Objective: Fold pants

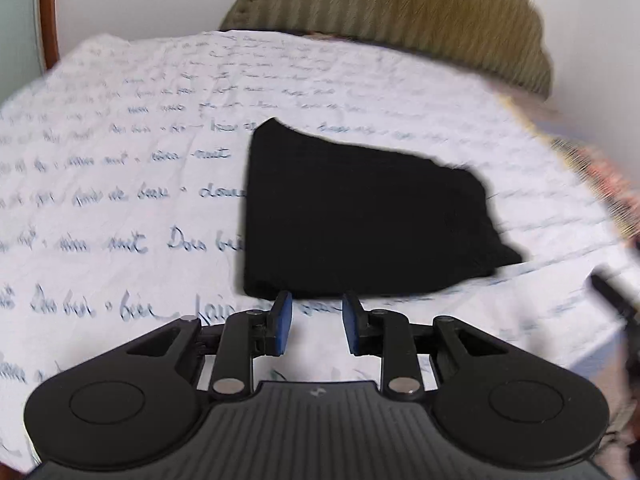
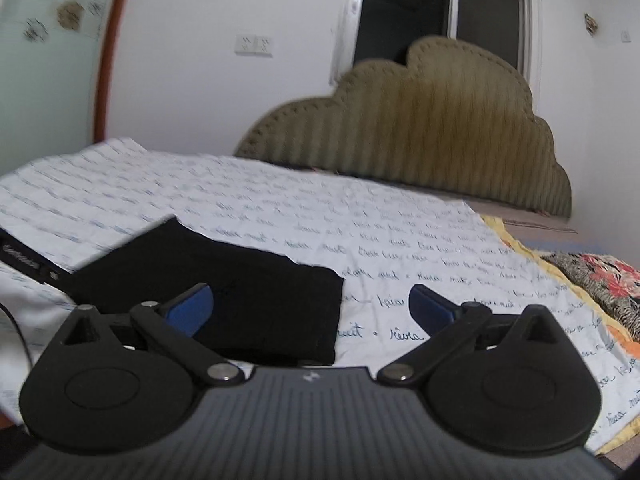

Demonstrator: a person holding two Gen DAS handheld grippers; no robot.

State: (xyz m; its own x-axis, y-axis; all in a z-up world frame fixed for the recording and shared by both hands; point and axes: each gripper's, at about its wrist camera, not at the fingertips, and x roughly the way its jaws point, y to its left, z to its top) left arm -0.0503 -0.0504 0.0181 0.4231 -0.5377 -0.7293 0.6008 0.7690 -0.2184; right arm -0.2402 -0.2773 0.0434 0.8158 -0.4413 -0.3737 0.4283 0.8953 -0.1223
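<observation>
Pants [image 1: 352, 216] lie folded flat on the sheet [image 1: 120, 200], so I hold my left gripper [image 1: 318, 322] and right gripper [image 2: 312, 312] apart, empty, clear of them.

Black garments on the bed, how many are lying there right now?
1: the folded black pants lie on the white script-printed sheet, just ahead of the left claw. No second garment shows, though bed areas outside both views stay unseen.

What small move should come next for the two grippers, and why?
Probably draw both back. The black pants already lie as a compact folded bundle on the sheet, and the left gripper and right gripper are open with nothing between the fingers.
</observation>
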